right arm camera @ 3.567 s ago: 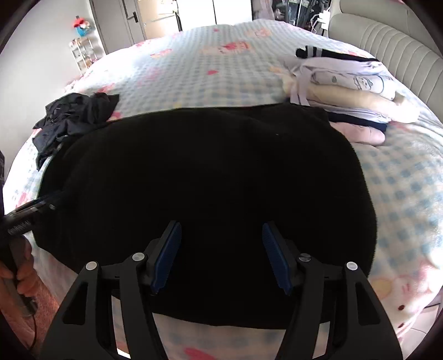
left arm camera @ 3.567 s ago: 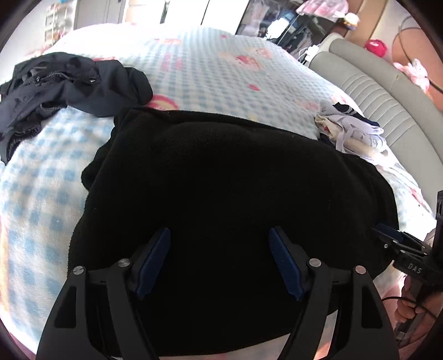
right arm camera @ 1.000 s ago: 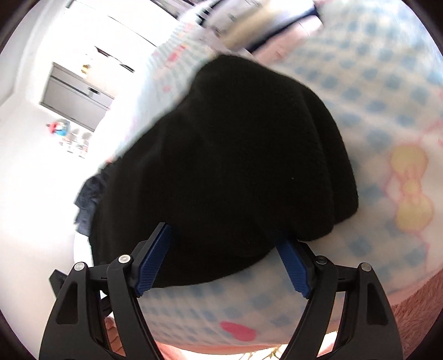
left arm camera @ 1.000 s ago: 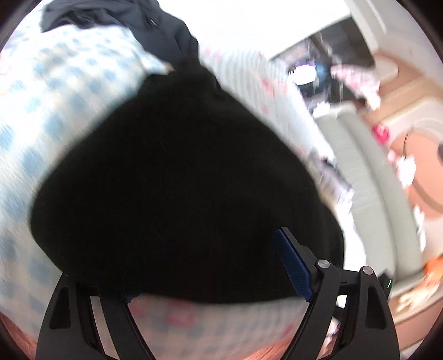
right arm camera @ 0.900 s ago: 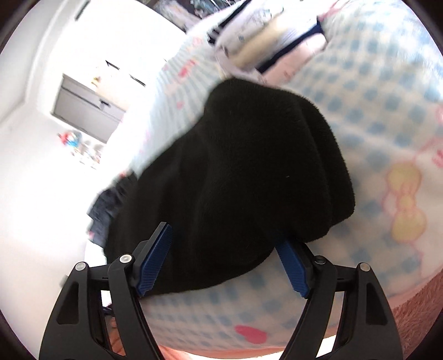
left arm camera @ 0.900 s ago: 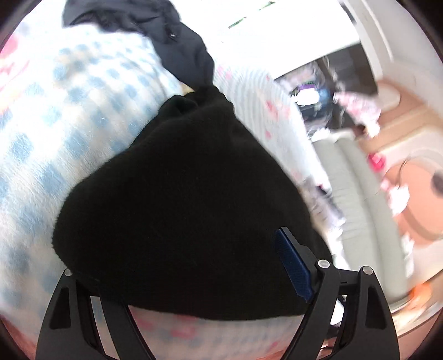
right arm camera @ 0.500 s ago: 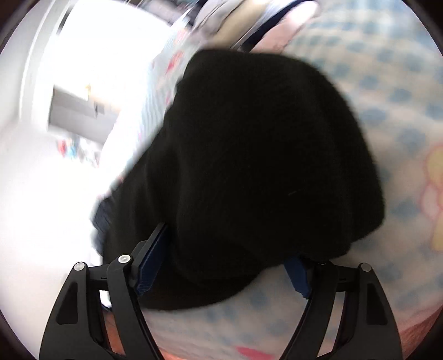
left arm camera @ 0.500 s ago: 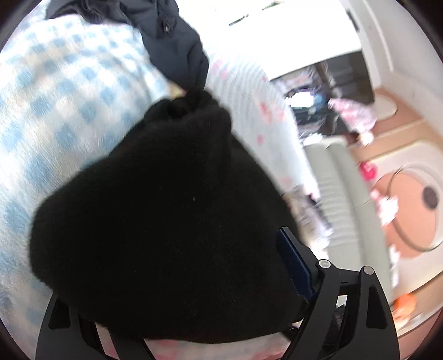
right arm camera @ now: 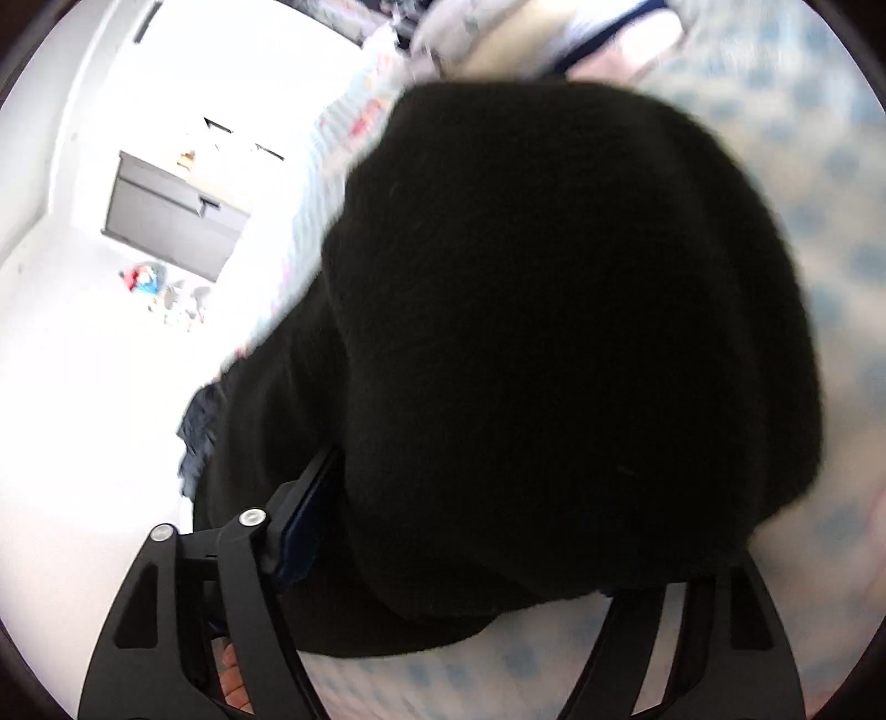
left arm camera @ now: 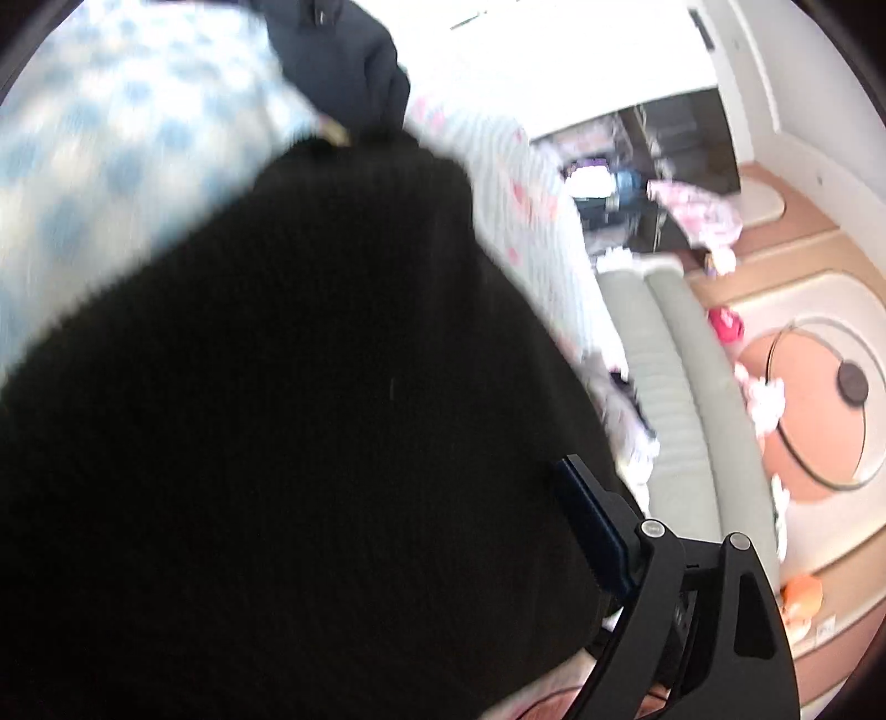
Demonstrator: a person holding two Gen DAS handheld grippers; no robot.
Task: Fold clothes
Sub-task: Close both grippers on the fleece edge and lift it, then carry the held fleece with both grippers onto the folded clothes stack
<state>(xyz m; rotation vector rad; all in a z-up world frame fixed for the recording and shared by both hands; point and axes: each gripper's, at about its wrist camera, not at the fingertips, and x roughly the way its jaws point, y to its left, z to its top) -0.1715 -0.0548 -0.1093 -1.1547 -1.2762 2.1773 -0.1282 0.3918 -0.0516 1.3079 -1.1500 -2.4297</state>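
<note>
The bed (left arm camera: 111, 166) under me wears a white blanket checked in pale blue with pink prints. On it lies the bulky black fleece garment (left arm camera: 304, 415), bunched up and filling most of my sight. Beyond it a dark navy garment (left arm camera: 343, 61) sits crumpled, and a stack of pale folded clothes (right arm camera: 554, 39) rests at the far side.
</note>
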